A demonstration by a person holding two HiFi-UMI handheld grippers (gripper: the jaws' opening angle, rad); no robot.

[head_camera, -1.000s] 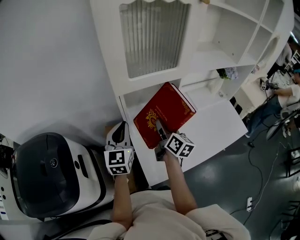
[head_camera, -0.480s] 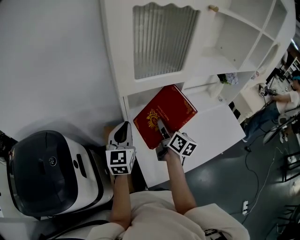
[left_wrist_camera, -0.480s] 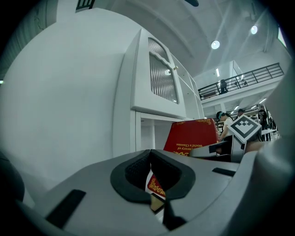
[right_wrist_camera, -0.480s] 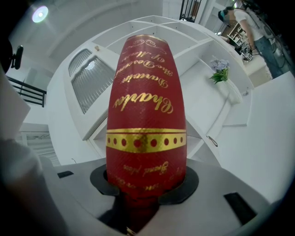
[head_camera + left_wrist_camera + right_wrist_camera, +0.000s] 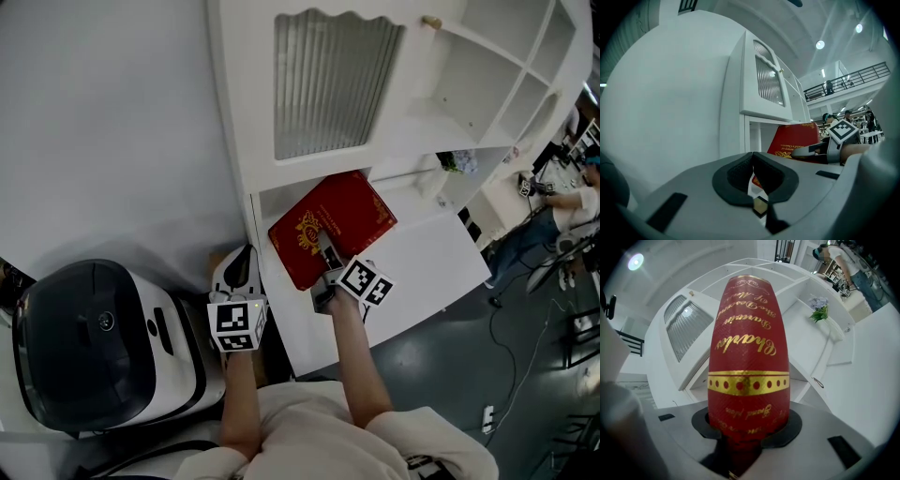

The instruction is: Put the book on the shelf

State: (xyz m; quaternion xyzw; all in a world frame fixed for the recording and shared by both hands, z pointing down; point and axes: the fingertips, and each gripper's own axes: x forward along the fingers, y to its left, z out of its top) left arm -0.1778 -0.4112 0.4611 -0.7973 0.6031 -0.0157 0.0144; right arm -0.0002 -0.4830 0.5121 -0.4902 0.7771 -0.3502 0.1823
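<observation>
book (image 5: 333,225), a red hardback with gold lettering, hangs over the ledge (image 5: 431,258) of the white cabinet (image 5: 239,112). its far edge is at the mouth of the low compartment (image 5: 281,195) under the ribbed glass door (image 5: 328,84). the right gripper (image 5: 324,255) pinches it across the covers at the spine, close to one end. the left gripper (image 5: 246,258) waits just beside it, off the book, tongs pressed together on nothing.

the step in hand looks like feeding the book into that compartment. to do it well, keep the pinch firm, since most of the book's weight sits out past the grip and will want to twist. hold the leading edge square to the opening and clear the door's lower rail and the side wall. let go only once the shelf carries the book.

the front cover faces up at a tilt, the spine faces back at the right gripper, and the fore-edge faces the cabinet. the long axis runs sideways along the cabinet front, slanting from near-left to far-right in the head view.
</observation>
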